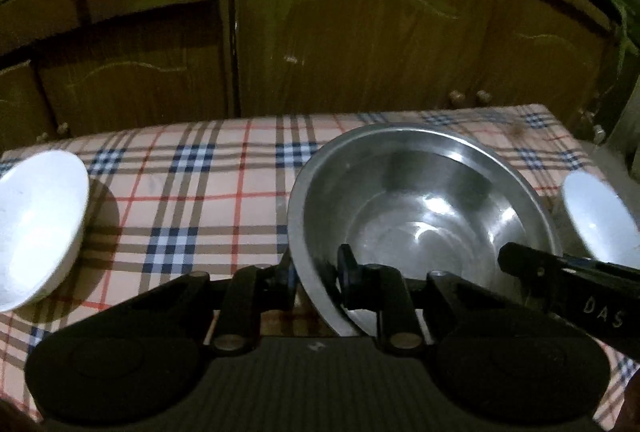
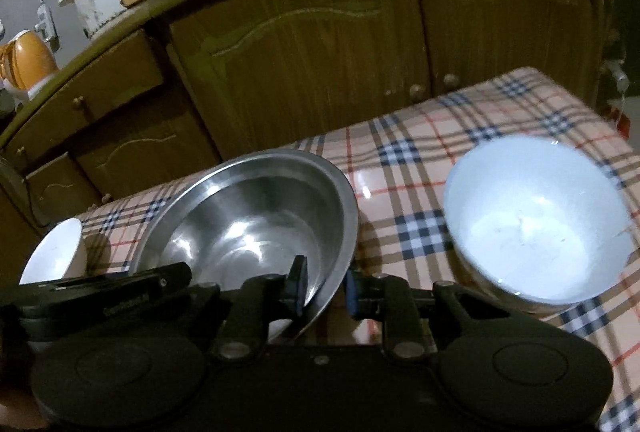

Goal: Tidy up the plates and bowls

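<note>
Gripping the steel bowl [image 1: 420, 207] rim at six o'clock, both the left gripper [image 1: 316, 272] and the right gripper [image 2: 324, 292] are closed on it; thin metal may slip and tilt.

Steel bowl [image 1: 420, 216] silver — white bowl [image 2: 536, 220] — tablecloth [image 1: 208, 183] pink-navy plaid.

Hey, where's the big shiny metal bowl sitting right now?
The round stainless steel bowl sits on the plaid tablecloth between two white ceramic bowls, in front of the wooden cabinets, with both tools clamped on its near rim.
</note>
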Action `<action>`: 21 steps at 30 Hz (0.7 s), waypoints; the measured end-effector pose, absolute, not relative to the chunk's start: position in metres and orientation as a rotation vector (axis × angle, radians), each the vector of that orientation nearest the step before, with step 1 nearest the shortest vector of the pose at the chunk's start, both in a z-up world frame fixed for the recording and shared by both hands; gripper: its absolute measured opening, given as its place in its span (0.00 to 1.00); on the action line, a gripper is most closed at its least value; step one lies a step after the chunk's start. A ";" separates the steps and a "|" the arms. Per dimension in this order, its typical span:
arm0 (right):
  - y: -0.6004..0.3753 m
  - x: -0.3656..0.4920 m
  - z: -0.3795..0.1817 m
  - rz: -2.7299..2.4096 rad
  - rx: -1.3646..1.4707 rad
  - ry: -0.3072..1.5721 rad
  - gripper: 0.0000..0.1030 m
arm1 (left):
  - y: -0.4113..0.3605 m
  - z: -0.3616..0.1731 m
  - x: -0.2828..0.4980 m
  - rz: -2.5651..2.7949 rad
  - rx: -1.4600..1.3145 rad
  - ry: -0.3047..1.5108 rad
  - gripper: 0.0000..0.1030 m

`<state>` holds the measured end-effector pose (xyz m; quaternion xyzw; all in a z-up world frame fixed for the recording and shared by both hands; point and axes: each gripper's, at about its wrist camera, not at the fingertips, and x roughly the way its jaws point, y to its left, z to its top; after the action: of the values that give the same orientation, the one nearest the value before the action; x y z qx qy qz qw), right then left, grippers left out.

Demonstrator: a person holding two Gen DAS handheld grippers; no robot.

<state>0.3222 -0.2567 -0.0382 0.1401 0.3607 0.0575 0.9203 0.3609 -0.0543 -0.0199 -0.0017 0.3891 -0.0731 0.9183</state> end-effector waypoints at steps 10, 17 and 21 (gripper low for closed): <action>-0.269 0.281 0.007 0.120 0.257 0.671 0.25 | -0.065 0.027 0.317 -0.147 0.010 0.734 0.20; -0.274 0.242 0.042 0.125 0.232 0.618 0.25 | -0.066 0.053 0.282 -0.157 -0.020 0.702 0.20; -0.277 0.221 0.056 0.117 0.221 0.602 0.25 | -0.072 0.062 0.264 -0.157 -0.006 0.690 0.21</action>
<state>0.2214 -0.2770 0.0560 0.1086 0.2956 0.0576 0.9474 0.2645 -0.0717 0.0624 -0.0031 0.3377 -0.0769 0.9381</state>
